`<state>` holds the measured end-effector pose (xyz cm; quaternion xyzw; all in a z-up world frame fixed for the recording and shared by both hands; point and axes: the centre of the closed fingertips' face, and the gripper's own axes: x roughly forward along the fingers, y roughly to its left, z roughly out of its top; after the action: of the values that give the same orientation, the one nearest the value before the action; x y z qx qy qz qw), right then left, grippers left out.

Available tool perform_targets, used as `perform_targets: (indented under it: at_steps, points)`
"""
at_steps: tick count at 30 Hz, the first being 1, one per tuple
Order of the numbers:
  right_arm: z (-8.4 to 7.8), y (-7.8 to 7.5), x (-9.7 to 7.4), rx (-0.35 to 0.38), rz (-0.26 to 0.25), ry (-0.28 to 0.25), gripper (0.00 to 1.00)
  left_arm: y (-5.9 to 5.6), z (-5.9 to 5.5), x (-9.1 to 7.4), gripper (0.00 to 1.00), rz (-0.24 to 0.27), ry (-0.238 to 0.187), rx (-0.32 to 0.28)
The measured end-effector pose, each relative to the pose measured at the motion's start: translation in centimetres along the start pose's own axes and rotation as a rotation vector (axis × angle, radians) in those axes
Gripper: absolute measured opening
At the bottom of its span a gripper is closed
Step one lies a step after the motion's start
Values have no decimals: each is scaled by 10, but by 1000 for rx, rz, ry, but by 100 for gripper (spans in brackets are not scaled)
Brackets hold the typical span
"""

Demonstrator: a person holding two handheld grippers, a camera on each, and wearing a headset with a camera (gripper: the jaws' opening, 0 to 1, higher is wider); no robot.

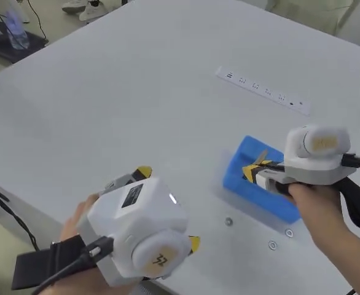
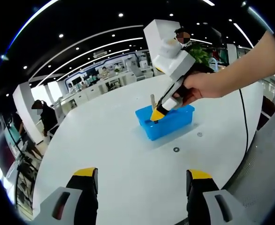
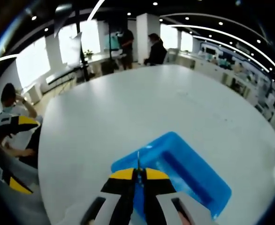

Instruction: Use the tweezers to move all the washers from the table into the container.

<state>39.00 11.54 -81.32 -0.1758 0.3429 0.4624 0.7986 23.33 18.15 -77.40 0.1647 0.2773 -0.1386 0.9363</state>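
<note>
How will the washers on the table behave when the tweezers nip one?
Probably slippery: each washer lies flat on the smooth table, leaving little edge to pinch. Likely light, being small and thin; a nudge should slide it, not roll it.

Your right tool has its jaws pressed together on the tweezers, whose thin tip pokes out over the near corner of the blue container on the white bench, with your left tool at the left edge and people standing beyond the far end.
</note>
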Motion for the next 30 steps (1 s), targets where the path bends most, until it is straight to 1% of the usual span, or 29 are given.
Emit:
perform_targets:
  at_steps: [1,4,7,9,11,13,15,16,17,19,22,23,26,30]
  points:
    - [2,1,0,0,2,-8,3,0,0,0,78,0,0,0]
    - [1,0,-2,-11,-5,-10,3,-1,0,0,78,-1,0,1]
    - [0,-1,-3,-3,-8,-17,3,-2,0,0,78,-5,1,6]
    - [0,-3,-3,24,-7,-20,3,-2,0,0,78,-6,1,8]
    - [-1,2,-6,48,1,-12,3,-2,0,0,78,-6,3,8]
    - [-3,-1,-5,57,-13,-5,3,-1,0,0,78,-2,3,8]
    - [-4,-2,-6,57,-24,-4,4,2,1,-1,78,12,-8,9]
    - [-4,-4,-9,61,-42,-7,4,2,1,-1,78,10,-8,6]
    - [-3,-4,-11,61,-53,-16,4,2,1,-1,78,10,-6,3]
    - [4,-1,-19,64,-58,-57,4,2,1,-1,79,13,-6,7]
    - [9,2,-28,58,-60,-74,4,2,1,-1,79,15,-8,9]
    - [14,3,-34,59,-63,-96,4,2,1,-1,79,14,-7,7]
    - [24,11,-45,60,-46,-134,3,3,1,-1,79,17,-6,8]
    - [25,22,-59,36,-25,-149,3,3,2,-2,79,18,-8,6]
